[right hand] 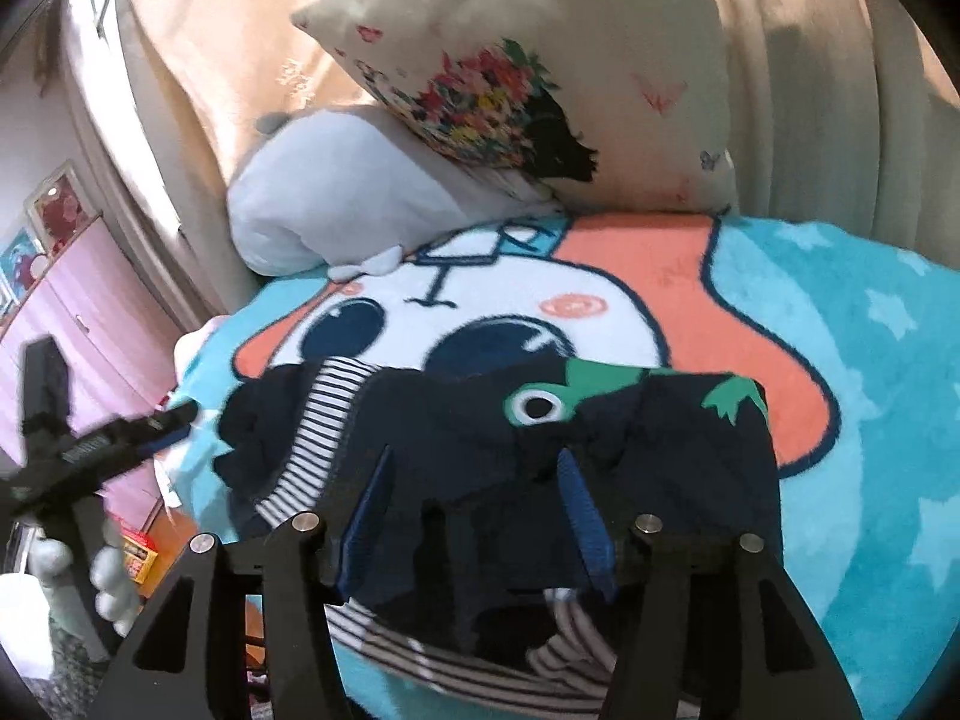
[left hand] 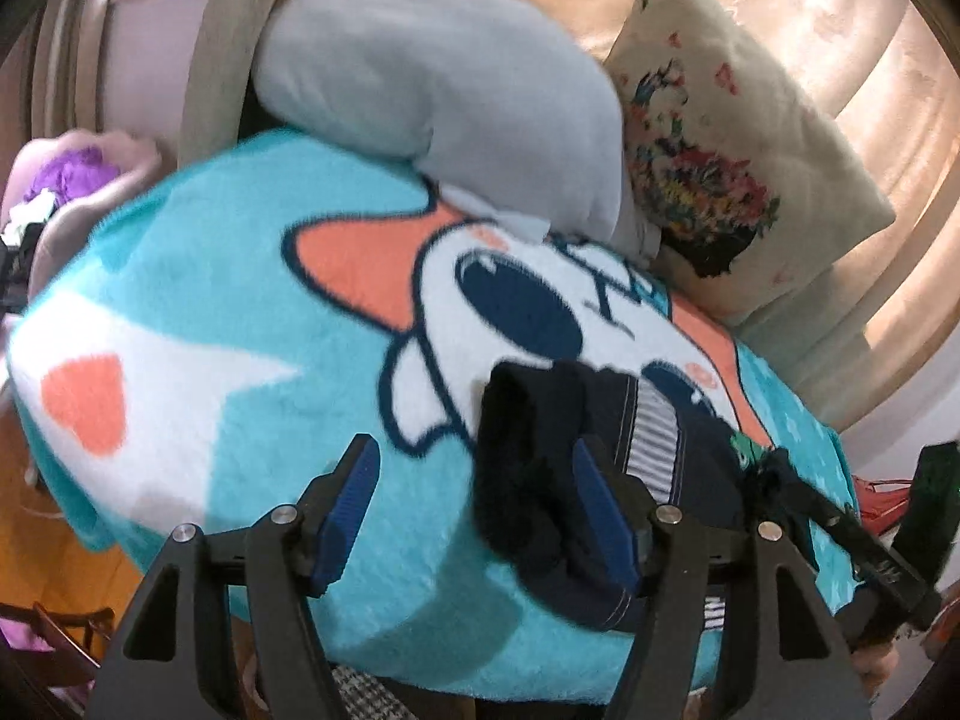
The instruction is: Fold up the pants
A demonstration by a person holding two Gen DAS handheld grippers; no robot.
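Turquoise fleece blanket (left hand: 228, 312) with a cartoon face covers the bed, white star and coral heart at its left. Left gripper (left hand: 474, 516) hovers over the blanket, fingers apart, blue pads bare; its right finger (left hand: 600, 516) sits against the left end of the pants (left hand: 540, 468) but nothing is clamped. Pants are dark navy with a striped lining, lying bunched on the blanket near the front edge. In the right wrist view the pants (right hand: 660, 468) spread wider, green frog print with a white eye on top, striped waistband folded out at left and below. Right gripper (right hand: 474, 498) is over the pants' middle, fingers apart, fabric under and between them, pads not pressing. Left gripper (right hand: 120, 432) shows at far left in this view, held by a gloved hand (right hand: 105, 576). Behind: grey pillow (left hand: 432, 90), then floral cushion (left hand: 738, 168) to its right, beige curtain (left hand: 840, 30) at back. Pink cabinet (right hand: 78, 300) at far left of the right wrist view.
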